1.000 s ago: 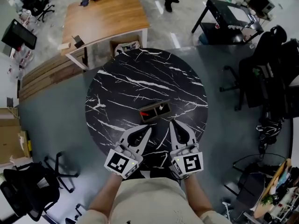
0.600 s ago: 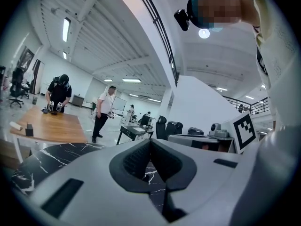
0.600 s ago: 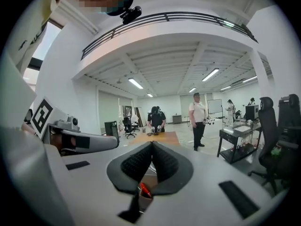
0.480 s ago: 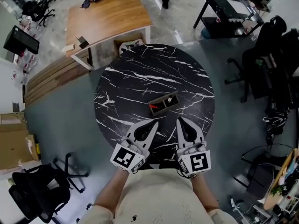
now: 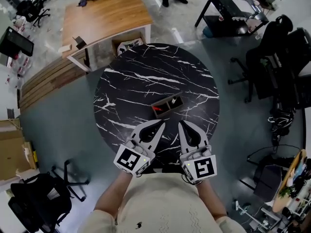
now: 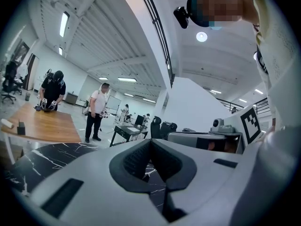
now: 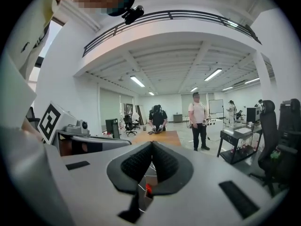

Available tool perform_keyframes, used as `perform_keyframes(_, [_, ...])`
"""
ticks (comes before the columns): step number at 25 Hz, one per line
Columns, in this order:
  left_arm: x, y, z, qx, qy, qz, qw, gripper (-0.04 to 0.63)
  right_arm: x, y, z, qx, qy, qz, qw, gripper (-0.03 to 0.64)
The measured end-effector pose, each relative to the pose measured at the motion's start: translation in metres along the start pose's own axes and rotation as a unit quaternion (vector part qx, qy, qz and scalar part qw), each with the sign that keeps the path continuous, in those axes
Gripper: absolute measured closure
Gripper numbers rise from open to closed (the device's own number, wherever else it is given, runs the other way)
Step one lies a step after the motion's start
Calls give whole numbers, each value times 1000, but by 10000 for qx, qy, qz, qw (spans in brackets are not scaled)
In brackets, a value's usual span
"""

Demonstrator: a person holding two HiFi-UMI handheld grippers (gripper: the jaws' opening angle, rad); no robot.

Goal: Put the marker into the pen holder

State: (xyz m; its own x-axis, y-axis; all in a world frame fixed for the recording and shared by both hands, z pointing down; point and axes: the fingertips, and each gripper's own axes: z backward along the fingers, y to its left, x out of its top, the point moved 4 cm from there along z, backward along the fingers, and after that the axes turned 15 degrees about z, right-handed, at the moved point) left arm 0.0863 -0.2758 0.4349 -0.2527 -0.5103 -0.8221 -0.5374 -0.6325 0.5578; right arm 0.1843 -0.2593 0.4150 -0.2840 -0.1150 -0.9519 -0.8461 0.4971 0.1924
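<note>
A dark rectangular pen holder (image 5: pixel 166 104) lies near the middle of the round black marble table (image 5: pixel 131 81). A red marker (image 5: pixel 156 109) shows inside its left end. My left gripper (image 5: pixel 162 125) and right gripper (image 5: pixel 180 124) hover side by side over the table's near edge, just short of the holder. Both are shut with nothing in them. In the left gripper view the jaws (image 6: pixel 150 142) meet, with only marble behind them. In the right gripper view the closed jaws (image 7: pixel 151 145) frame the marker's red tip (image 7: pixel 148 188) below them.
A wooden desk (image 5: pixel 104 16) stands beyond the table, with people working at its far end. A black cart (image 5: pixel 228 11) and office chairs (image 5: pixel 277 57) are at the right. Another chair (image 5: pixel 34 203) is at the lower left. Cardboard boxes (image 5: pixel 9 149) sit at the left edge.
The head view has shifted a little. Both grippers stay shut over the table's near edge, and the holder with the marker has not moved on the table.
</note>
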Motion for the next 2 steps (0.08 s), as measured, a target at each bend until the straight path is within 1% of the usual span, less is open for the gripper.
perform_keyframes(2, [1, 1, -1, -27, -28, 31, 10000, 584, 1, 2, -2, 29, 32, 84, 10000, 601])
